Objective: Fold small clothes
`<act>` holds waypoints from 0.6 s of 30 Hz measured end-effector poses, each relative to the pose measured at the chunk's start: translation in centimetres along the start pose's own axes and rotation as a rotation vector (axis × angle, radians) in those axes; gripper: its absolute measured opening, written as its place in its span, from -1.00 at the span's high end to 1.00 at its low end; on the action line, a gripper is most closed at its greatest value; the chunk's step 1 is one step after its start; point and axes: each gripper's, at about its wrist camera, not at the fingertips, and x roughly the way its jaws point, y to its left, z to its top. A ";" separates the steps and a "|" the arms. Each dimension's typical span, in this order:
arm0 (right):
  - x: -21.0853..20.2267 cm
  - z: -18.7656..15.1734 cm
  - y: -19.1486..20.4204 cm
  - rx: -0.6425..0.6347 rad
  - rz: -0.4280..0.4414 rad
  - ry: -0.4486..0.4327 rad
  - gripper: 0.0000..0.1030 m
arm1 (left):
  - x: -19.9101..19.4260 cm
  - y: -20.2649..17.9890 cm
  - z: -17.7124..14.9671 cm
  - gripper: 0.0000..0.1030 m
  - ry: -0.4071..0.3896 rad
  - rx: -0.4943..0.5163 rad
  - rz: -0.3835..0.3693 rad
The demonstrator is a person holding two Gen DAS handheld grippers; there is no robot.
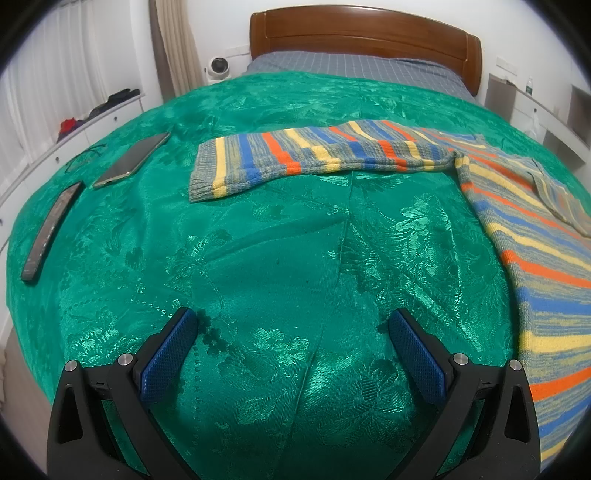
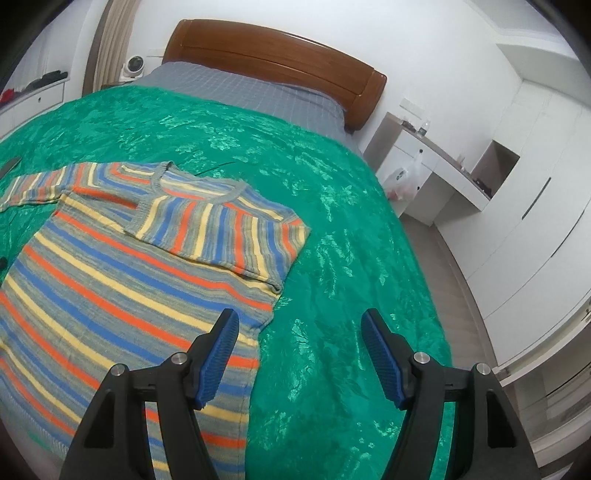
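A striped knit sweater (image 2: 110, 288) in blue, orange, yellow and grey lies flat on the green bedspread (image 2: 332, 229). Its right sleeve (image 2: 221, 232) is folded across the chest. Its left sleeve (image 1: 314, 155) stretches out to the left. In the left wrist view the sweater's body (image 1: 535, 251) lies at the right. My left gripper (image 1: 291, 325) is open and empty above bare bedspread (image 1: 258, 240), left of the sweater. My right gripper (image 2: 299, 325) is open and empty over the sweater's right edge.
Two phones (image 1: 129, 160) (image 1: 50, 230) lie on the bedspread at the far left. A wooden headboard (image 1: 362, 33) and grey sheet (image 1: 351, 66) are at the far end. A white desk (image 2: 443, 173) and wardrobes (image 2: 535, 184) stand right of the bed.
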 end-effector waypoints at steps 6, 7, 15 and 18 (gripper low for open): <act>-1.9 0.4 0.7 -0.047 -0.016 -0.014 -0.42 | 0.0 0.0 0.0 -0.99 0.000 0.000 0.000; -2.3 0.5 0.8 -0.052 -0.017 -0.016 -0.42 | 0.0 0.0 0.0 -0.99 0.000 0.000 0.000; -3.5 0.9 1.3 -0.070 -0.022 -0.020 -0.44 | 0.0 0.0 0.0 -0.99 0.000 0.000 0.000; -3.7 1.0 1.6 -0.080 -0.023 -0.015 -0.44 | 0.0 0.0 0.0 -0.99 0.000 0.000 0.000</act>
